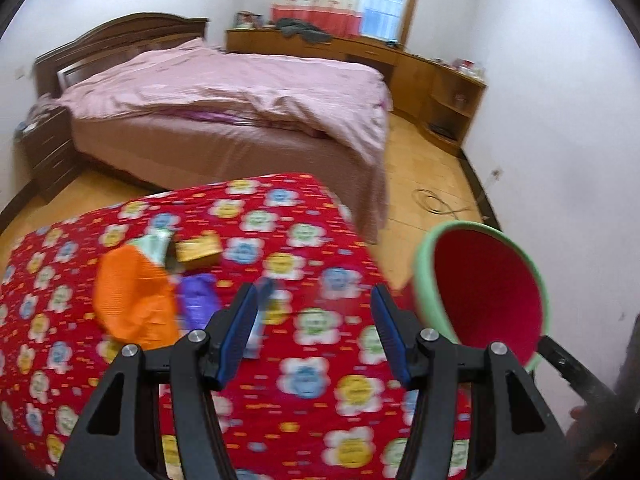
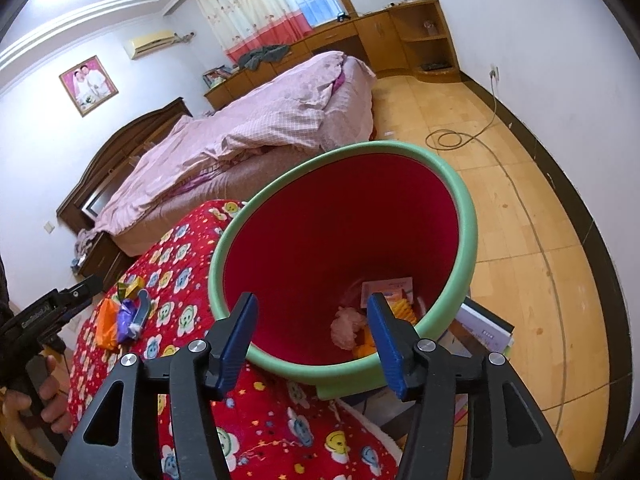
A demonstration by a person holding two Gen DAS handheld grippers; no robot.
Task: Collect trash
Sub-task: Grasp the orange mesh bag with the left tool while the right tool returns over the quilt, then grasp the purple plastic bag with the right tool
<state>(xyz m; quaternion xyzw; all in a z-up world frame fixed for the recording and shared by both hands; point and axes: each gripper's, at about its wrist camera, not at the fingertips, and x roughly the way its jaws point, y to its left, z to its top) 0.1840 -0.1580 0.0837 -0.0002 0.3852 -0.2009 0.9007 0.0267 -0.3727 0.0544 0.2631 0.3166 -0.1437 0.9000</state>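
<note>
A red-lined bin with a green rim (image 2: 464, 216) stands at the right end of a red flowered quilt (image 2: 188, 312); it holds a pink wad (image 2: 348, 326), a white card and orange bits. It also shows in the left wrist view (image 1: 424, 264). On the quilt lie an orange wrapper (image 1: 132, 300), a purple wrapper (image 1: 198, 296), a yellow packet (image 1: 198, 250) and a green-white packet (image 1: 158, 246). My left gripper (image 1: 314, 332) is open and empty above the quilt, right of the trash. My right gripper (image 2: 312, 336) is open and empty over the bin's near rim.
A bed with a pink cover (image 1: 240, 92) stands behind the quilt. Wooden cabinets (image 1: 440, 84) line the far wall. A cable (image 2: 452, 138) coils on the tiled floor. Books (image 2: 486, 328) lie under the bin's right side.
</note>
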